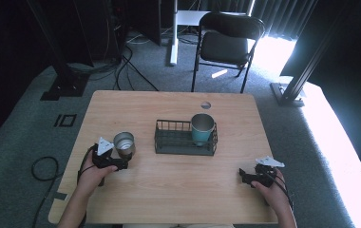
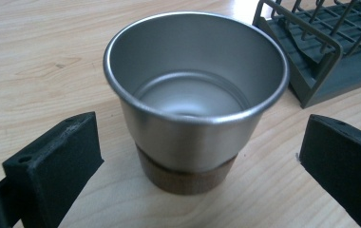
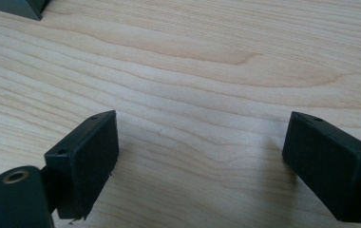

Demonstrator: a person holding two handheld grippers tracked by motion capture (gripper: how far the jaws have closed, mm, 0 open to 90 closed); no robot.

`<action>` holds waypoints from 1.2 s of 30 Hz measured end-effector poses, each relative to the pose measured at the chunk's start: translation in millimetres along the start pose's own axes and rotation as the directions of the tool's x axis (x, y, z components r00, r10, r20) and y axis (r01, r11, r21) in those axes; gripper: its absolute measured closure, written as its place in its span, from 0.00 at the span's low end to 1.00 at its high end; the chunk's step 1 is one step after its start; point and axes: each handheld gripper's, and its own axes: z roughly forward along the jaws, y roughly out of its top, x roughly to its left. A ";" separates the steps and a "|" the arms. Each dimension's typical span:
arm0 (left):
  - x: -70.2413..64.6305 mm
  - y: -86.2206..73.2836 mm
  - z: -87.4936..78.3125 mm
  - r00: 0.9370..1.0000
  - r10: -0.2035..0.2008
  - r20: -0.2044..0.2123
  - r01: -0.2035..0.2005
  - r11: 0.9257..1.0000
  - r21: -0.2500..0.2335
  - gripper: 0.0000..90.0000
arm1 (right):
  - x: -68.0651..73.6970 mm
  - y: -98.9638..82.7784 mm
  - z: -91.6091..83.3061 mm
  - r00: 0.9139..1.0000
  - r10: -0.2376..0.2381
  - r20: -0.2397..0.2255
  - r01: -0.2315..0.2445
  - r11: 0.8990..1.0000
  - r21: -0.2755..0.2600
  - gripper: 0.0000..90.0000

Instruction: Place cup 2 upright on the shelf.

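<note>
- Left of the wire dish rack, just beside it but not touching: a steel cup, upright on the wooden table, mouth up, empty.
- Left gripper sits on the near side of the cup, jaws spread wide. In the left gripper view the cup stands between the two black pads, gaps on both sides, no contact yet. Looks lined up to close on the lower wall; judgement only.
- Cup: brushed metal, tapered, rolled rim, with a brown band or base at the bottom that reads as wood or cork. Smooth wall plus taper means a grip could slide upward, so a low grip seems sensible.
- Inside the rack, at its right end: a teal tumbler, upright. Likely the steel cup goes in next to it.
- Rack: dark green-grey, thin bars, tray floor, low walls.
- Right gripper is parked well to the near-right of the rack, resting low over bare wood, jaws apart, holding nothing. Probably idle, kept clear of the left hand's reach.
</note>
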 end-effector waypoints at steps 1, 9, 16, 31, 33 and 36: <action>0.3 0.4 1.4 1.000 -0.003 0.003 0.003 1.000 -0.003 0.01 | 0.0 0.0 0.0 1.000 0.000 0.000 0.000 1.000 0.000 0.13; 1.4 4.1 10.3 1.000 -0.006 -0.002 0.006 1.000 -0.020 0.01 | 0.0 0.0 0.0 1.000 0.000 0.000 0.000 1.000 0.000 0.13; 2.0 7.9 17.7 1.000 -0.013 0.000 0.013 0.999 -0.042 0.01 | 0.0 0.0 0.0 1.000 0.000 0.000 0.000 1.000 0.000 0.13; 0.8 17.2 28.1 1.000 -0.012 -0.025 0.010 0.997 -0.077 0.05 | 0.0 0.0 0.0 1.000 0.000 0.000 0.000 1.000 0.000 0.13; 0.6 17.1 28.4 1.000 -0.021 -0.021 0.019 0.997 -0.075 0.13 | 0.0 0.0 0.0 1.000 0.000 0.000 0.000 1.000 0.000 0.13; -0.4 17.8 28.4 0.999 -0.028 -0.030 0.026 0.997 -0.068 0.15 | -0.1 0.0 0.0 1.000 -0.001 0.000 0.001 1.000 0.000 0.13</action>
